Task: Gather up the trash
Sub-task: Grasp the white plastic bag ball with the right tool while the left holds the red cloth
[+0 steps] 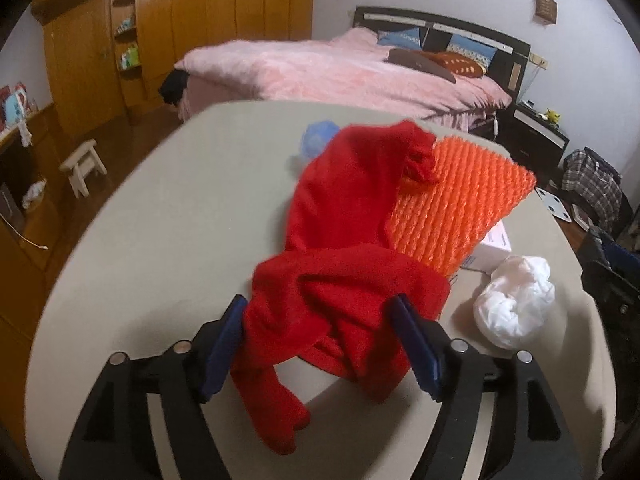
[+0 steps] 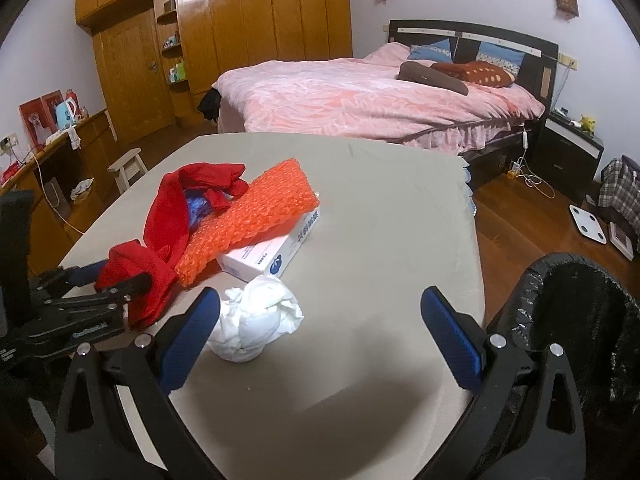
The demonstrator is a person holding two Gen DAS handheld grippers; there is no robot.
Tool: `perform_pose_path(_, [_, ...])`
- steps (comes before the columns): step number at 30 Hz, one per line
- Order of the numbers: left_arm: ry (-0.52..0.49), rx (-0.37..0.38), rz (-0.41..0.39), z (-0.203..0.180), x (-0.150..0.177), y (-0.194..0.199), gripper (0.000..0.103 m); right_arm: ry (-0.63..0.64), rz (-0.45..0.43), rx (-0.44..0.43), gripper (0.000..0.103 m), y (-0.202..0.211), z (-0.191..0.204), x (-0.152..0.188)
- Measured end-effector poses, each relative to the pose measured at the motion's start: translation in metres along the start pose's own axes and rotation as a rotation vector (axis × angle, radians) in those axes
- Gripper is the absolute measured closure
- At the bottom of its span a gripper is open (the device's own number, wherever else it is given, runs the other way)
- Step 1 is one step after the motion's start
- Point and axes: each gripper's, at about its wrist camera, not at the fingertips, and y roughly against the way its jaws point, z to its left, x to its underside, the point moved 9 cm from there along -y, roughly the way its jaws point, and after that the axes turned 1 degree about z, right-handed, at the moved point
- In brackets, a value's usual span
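Observation:
My left gripper [image 1: 320, 312] is shut on a red cloth [image 1: 352, 248] and holds its near end off the beige table [image 1: 160, 240]; it also shows in the right wrist view [image 2: 116, 276] with the cloth [image 2: 168, 216]. The cloth's far end drapes over an orange foam net [image 1: 452, 200] that lies on a white box [image 2: 268, 256]. A crumpled white bag [image 2: 252, 324] lies by my right gripper's left finger. My right gripper [image 2: 320, 312] is open and empty above the table. A blue crumpled thing [image 1: 318, 138] sits behind the cloth.
A black-lined trash bin [image 2: 580, 320] stands off the table's right edge. A pink bed [image 2: 360, 92] is behind the table. A small stool [image 2: 128, 168] and a wooden wardrobe [image 2: 240, 40] are to the left. A scale [image 2: 588, 224] lies on the floor at right.

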Motion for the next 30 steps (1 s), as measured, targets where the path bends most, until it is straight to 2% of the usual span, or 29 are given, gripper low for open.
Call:
perform_pose_path(2, [0.005, 0.007, 0.012, 0.001, 0.001, -0.004, 0.066, 0.001, -0.001, -0.006, 0.005, -0.001, 0.002, -0.001])
perform_pose_path(5, [0.014, 0.027, 0.011, 0.002, 0.002, -0.004, 0.087, 0.006, 0.001, -0.016, 0.005, -0.004, 0.009, -0.002])
perform_pose_path(7, [0.028, 0.032, 0.007, 0.005, 0.003, -0.004, 0.091, 0.008, 0.007, -0.024, 0.005, -0.007, 0.015, 0.000])
perform_pose_path(10, [0.042, 0.037, -0.015, 0.010, 0.001, 0.003, 0.094, 0.006, 0.021, -0.045, 0.005, -0.013, 0.027, 0.003])
perform_pose_path(14, [0.009, 0.006, -0.058, 0.016, -0.001, 0.020, 0.094, 0.018, 0.037, -0.056, 0.005, -0.022, 0.040, 0.006])
perform_pose_path(21, [0.025, -0.031, -0.095, 0.032, -0.004, 0.035, 0.094, 0.020, 0.079, -0.059, 0.006, -0.040, 0.052, 0.012])
perform_pose_path(27, [0.023, -0.032, -0.104, 0.031, -0.006, 0.038, 0.094, 0.031, 0.124, -0.074, 0.030, -0.049, 0.058, 0.019])
perform_pose_path(28, [0.022, -0.033, -0.107, 0.031, -0.006, 0.039, 0.094, 0.026, 0.133, -0.086, 0.039, -0.050, 0.058, 0.021])
perform_pose_path(30, [0.019, -0.031, -0.110, 0.032, -0.006, 0.040, 0.094, 0.030, 0.134, -0.099, 0.047, -0.050, 0.059, 0.021])
